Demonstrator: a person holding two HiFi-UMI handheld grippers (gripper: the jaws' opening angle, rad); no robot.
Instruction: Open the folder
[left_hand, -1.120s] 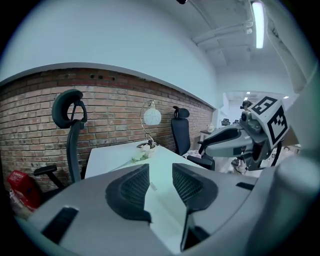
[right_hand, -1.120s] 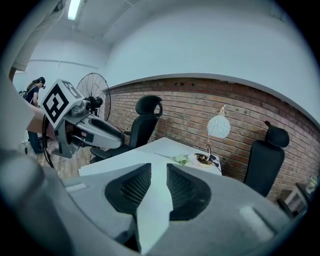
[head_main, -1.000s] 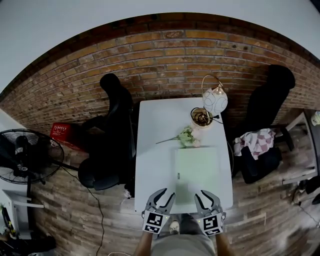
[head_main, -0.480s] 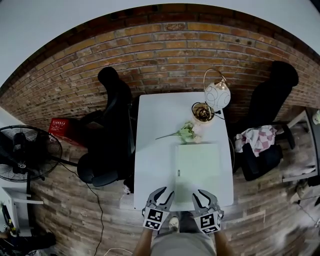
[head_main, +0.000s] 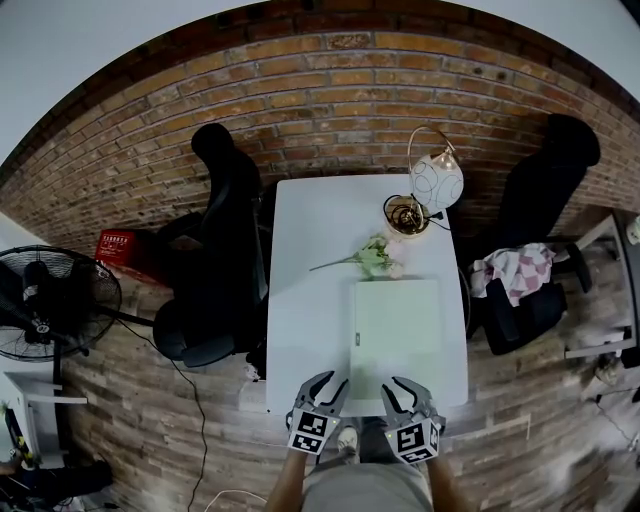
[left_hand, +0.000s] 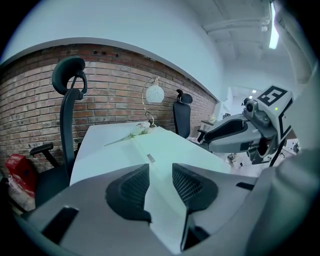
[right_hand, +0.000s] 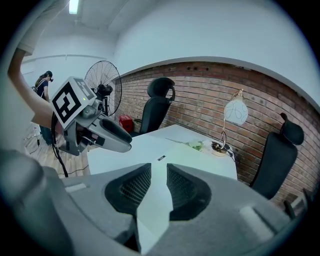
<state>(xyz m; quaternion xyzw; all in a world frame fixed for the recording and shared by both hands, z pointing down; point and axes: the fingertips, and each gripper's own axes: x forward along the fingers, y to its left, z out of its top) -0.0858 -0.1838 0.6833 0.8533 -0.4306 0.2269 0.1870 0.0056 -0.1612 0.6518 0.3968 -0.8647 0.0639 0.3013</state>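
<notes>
A pale green folder (head_main: 395, 330) lies shut and flat on the right half of the white table (head_main: 310, 300), with a small label on its left edge. Both grippers hover side by side just off the table's near edge. My left gripper (head_main: 325, 390) is open, and the folder (left_hand: 165, 147) shows through the gap between its jaws. My right gripper (head_main: 405, 393) is open too, pointing along the folder (right_hand: 175, 155) with nothing between its pads. Neither one touches the folder.
A flower stem (head_main: 365, 262) lies just beyond the folder. A globe lamp (head_main: 434, 185) and its gold base (head_main: 404, 215) stand at the far right corner. Black chairs (head_main: 225, 200) flank the table, and the right chair holds a checked cloth (head_main: 515, 272). A fan (head_main: 50, 310) stands at left.
Both grippers have sunk a little together and sit lower in the head view, still near the table's front edge. Their jaws keep the same gap. The folder has not moved.
</notes>
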